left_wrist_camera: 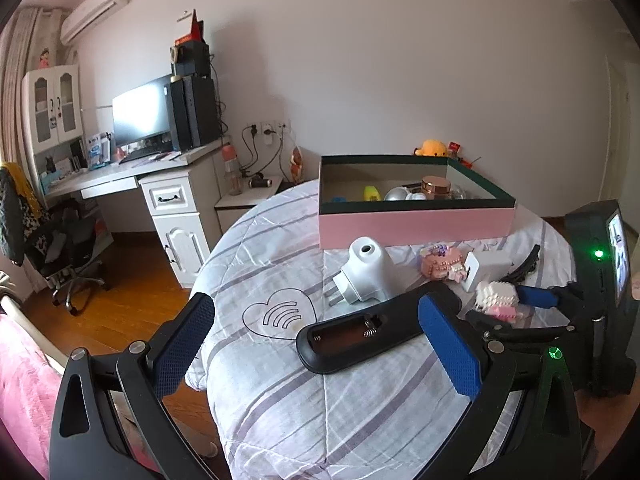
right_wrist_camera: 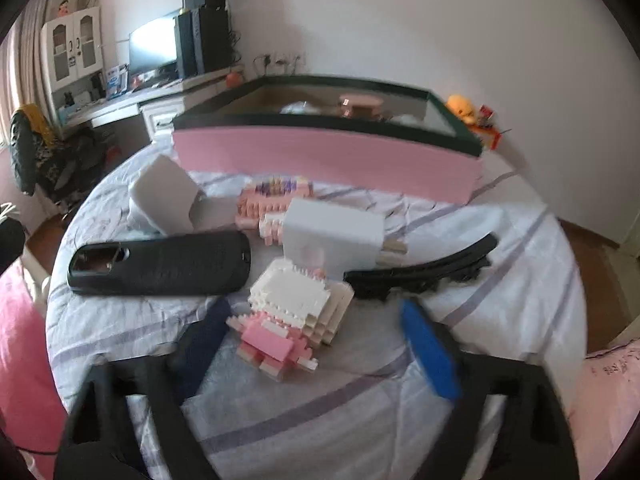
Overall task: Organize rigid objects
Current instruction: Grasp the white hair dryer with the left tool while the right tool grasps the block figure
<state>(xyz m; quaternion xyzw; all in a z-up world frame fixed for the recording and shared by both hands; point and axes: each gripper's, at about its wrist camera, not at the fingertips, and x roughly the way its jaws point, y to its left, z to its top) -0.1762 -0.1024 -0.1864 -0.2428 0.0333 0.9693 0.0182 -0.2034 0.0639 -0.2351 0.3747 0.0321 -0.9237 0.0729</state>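
While straddling the block figure (right_wrist_camera: 288, 320), spread wide, seemingly to grip it for the pink box (right_wrist_camera: 320, 160).

We are seeing our left gripper (left_wrist_camera: 316, 328) and right gripper (right_wrist_camera: 316, 340) wearing black frames, bumpy blue finger pads (left_wrist_camera: 450, 346), shiny round screws and a glowing green light.

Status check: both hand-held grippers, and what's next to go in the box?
Left hand-held gripper open, empty. Right hand-held gripper open around brick figure. Hair clip beside it.
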